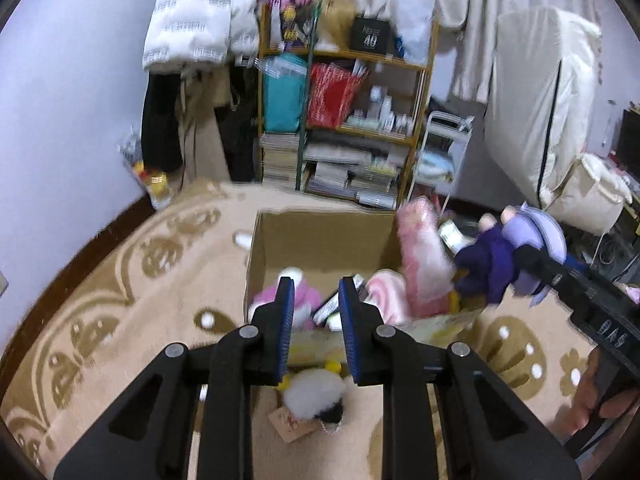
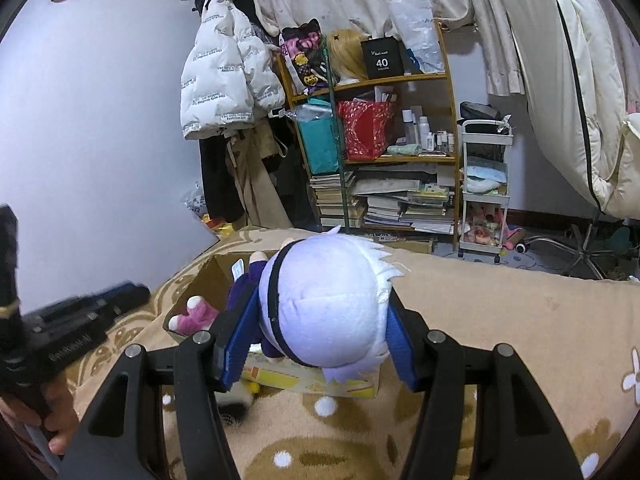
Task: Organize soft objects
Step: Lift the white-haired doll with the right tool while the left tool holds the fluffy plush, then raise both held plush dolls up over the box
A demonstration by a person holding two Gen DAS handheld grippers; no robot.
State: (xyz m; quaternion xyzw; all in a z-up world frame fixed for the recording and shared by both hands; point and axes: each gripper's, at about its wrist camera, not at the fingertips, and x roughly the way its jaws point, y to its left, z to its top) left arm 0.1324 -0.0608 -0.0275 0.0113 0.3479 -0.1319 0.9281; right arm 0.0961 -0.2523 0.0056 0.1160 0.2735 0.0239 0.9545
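Note:
My right gripper point(image 2: 316, 328) is shut on a plush doll point(image 2: 328, 312) with a pale lilac head and dark purple body, held by the head above the near right corner of an open cardboard box point(image 2: 212, 276). The doll also shows in the left wrist view point(image 1: 516, 256). My left gripper point(image 1: 316, 312) is open and empty, over the box's near edge point(image 1: 320, 236). Inside the box lie a pink plush point(image 1: 304, 300) and a pink-and-white soft item point(image 1: 424, 264). A small white and black plush point(image 1: 316, 396) lies on the carpet below my left gripper.
The box sits on a beige patterned carpet point(image 1: 120, 300). Behind it stand a crowded wooden shelf point(image 1: 344, 120), hanging coats point(image 1: 192, 40), a white trolley point(image 2: 484, 188) and a covered white bundle point(image 1: 540, 100).

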